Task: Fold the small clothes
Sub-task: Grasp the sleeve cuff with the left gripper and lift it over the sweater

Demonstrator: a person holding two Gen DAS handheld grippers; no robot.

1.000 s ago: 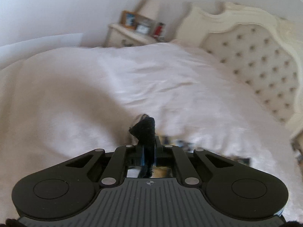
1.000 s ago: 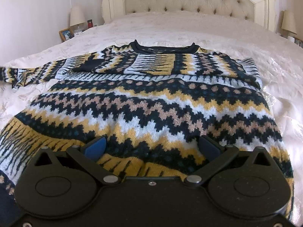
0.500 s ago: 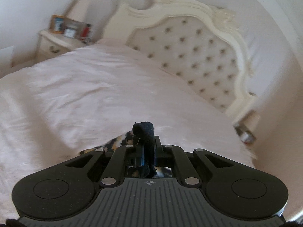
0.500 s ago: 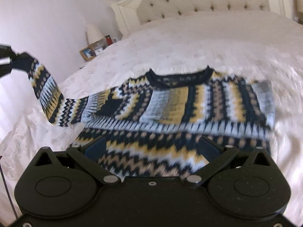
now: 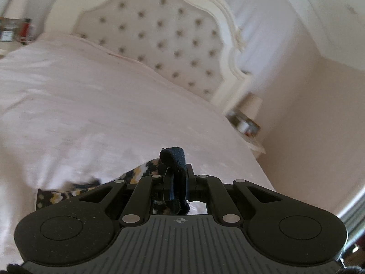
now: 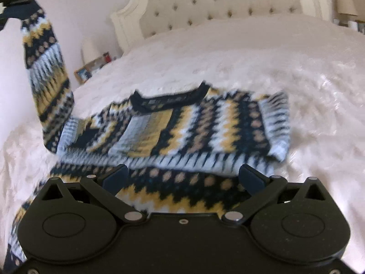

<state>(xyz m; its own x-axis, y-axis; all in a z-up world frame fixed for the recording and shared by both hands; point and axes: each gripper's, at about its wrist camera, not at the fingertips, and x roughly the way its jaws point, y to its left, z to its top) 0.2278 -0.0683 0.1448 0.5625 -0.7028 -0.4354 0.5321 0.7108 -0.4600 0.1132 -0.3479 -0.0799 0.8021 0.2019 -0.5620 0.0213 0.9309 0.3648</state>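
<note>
The left gripper is clenched on the dark navy cuff of a patterned sweater sleeve, the cuff bunched up between its closed fingers at the centre of the left wrist view. From there the sleeve trails off toward eight o'clock over the pale pink bedspread. In the right wrist view the same sleeve rises from the sweater's shoulder up toward eleven o'clock, lifted clear of the bed, with the left gripper just visible at the top corner. The right gripper has its jaws spread wide and released, holding nothing, poised over the lower body of the sweater. The sweater is knitted in navy, yellow, white and tan zigzag bands and lies flat on the bedspread, its dark neckline at twelve o'clock from the right gripper. Its other sleeve is folded across the chest. Beyond it, at twelve o'clock, stands a cream tufted headboard. A bedside table with a picture frame and a lamp sits at ten o'clock.
</note>
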